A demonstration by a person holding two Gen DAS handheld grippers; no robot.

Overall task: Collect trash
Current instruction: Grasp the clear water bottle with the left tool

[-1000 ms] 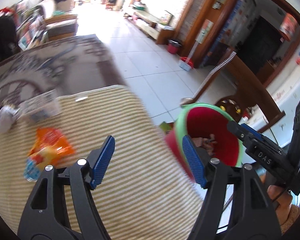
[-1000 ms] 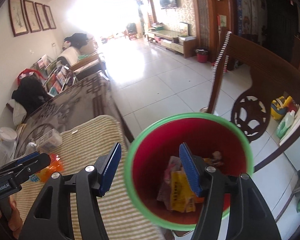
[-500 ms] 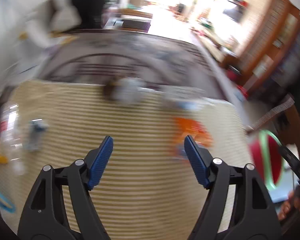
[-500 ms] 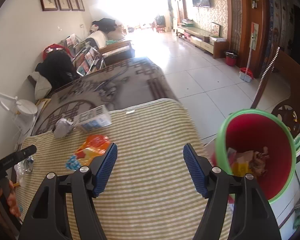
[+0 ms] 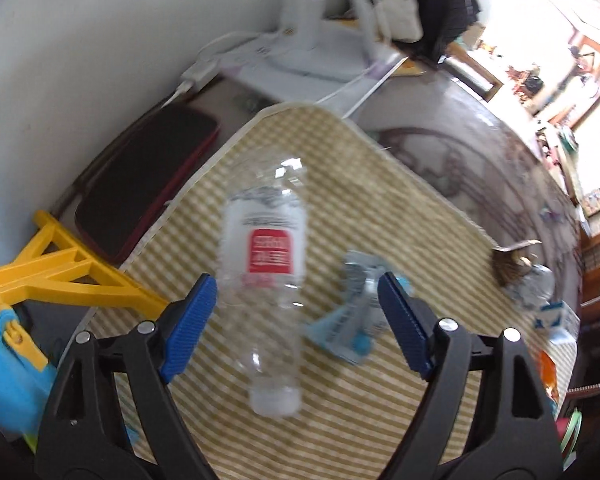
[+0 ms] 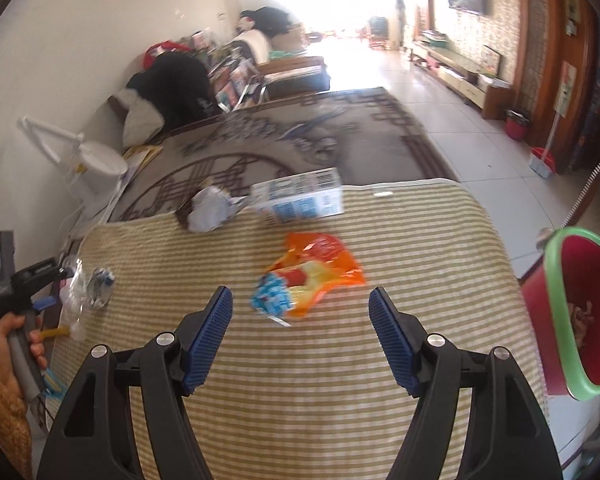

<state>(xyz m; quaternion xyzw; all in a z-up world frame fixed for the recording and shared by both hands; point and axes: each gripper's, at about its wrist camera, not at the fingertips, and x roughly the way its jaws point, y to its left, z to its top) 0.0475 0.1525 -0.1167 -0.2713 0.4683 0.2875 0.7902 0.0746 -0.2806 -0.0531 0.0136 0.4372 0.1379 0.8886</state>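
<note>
A clear plastic bottle (image 5: 266, 280) with a red label lies on the striped mat (image 5: 340, 184), between the fingers of my open left gripper (image 5: 296, 320). A crumpled blue-grey wrapper (image 5: 352, 320) lies just right of it. In the right wrist view my open right gripper (image 6: 300, 336) hovers just short of an orange snack bag (image 6: 308, 272). A blue-white carton (image 6: 300, 200) and a crumpled grey paper ball (image 6: 208, 212) lie farther back. The red bin with a green rim (image 6: 580, 312) stands at the mat's right edge, with trash inside. The left gripper (image 6: 16, 292) shows at far left.
A dark red case (image 5: 140, 184) and a yellow plastic frame (image 5: 60, 268) lie left of the mat by the wall. A white desk lamp (image 6: 92, 160) stands at the table's back left. A patterned tablecloth (image 6: 300, 136) covers the table beyond the mat.
My left gripper has swung left from the bin to the bottle at the mat's left end. My right gripper has pulled back from over the bin to face the orange bag.
</note>
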